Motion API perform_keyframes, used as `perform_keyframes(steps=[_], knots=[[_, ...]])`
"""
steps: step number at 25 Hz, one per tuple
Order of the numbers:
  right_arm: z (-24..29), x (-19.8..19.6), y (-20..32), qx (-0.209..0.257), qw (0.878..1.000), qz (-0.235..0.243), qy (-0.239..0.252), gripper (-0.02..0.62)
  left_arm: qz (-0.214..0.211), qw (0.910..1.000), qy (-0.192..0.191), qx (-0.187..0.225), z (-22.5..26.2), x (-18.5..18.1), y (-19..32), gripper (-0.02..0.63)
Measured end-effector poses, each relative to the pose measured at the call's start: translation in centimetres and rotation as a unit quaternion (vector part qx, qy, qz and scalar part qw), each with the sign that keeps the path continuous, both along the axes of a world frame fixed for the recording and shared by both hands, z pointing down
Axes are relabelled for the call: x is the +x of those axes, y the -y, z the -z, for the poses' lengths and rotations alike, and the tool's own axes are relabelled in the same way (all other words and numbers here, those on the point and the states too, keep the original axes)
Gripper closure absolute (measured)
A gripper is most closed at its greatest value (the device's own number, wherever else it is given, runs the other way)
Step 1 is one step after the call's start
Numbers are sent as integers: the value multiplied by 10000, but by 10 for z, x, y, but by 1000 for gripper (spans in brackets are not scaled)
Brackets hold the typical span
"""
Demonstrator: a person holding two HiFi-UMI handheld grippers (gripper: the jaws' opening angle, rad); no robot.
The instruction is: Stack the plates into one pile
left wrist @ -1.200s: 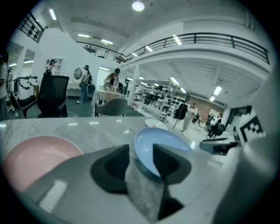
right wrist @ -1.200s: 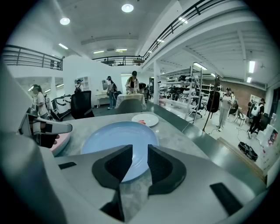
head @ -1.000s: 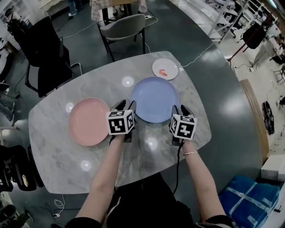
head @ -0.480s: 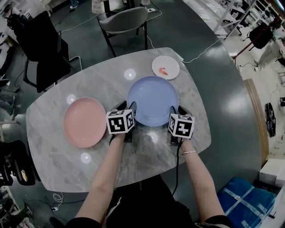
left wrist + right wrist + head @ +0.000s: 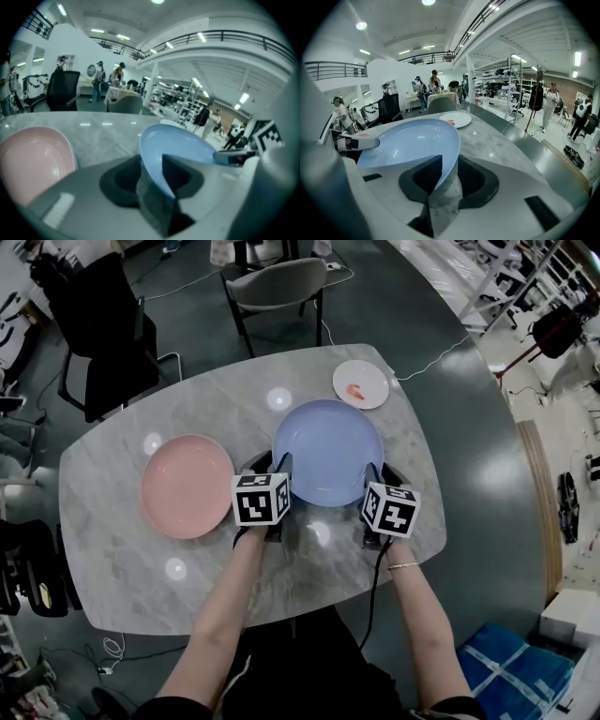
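Nearest me: left gripper (image 5: 152, 182) and right gripper (image 5: 444, 183), both at the near rim of the blue plate (image 5: 328, 451), one on each side. Jaws on both have just been closing. Each gripper view shows the blue rim running between the jaws, pads meeting it above and below. I read both as clamped on the rim.

Blue plate: mid-table (image 5: 281, 568), apparently flat on the marble. I cannot tell if it has left the surface yet.

Left of it, well apart: pink plate (image 5: 187, 486), lying alone with nothing on it.

Farther, toward the far right corner: white plate (image 5: 361, 383), smaller, with a red mark on it. Also alone.

Progress: no pile yet. Three plates, three separate spots. I judge the first pick-up to be at the grip stage only.

Left to do: lift the blue plate with both grippers, set it on another plate, most likely the pink one, then add the third. The small white one looks best suited for the top.
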State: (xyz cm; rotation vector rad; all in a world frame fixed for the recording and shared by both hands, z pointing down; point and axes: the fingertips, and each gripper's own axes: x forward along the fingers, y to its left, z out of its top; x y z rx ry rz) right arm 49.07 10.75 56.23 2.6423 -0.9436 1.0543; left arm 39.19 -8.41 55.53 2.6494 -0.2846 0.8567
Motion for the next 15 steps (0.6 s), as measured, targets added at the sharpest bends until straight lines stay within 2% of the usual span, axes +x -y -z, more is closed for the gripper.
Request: perform_keyframes(steps=[6, 10, 15], knots=[[35, -17, 21, 217, 9993, 238, -206, 497, 206, 9989, -326, 266, 42, -27, 15, 465], [47, -37, 53, 354, 9975, 550, -253, 494, 526, 9970, -469, 332, 59, -57, 41, 465], [59, -73, 103, 438, 9927, 1084, -306, 489, 1037, 9923, -476, 479, 70, -108, 79, 465]])
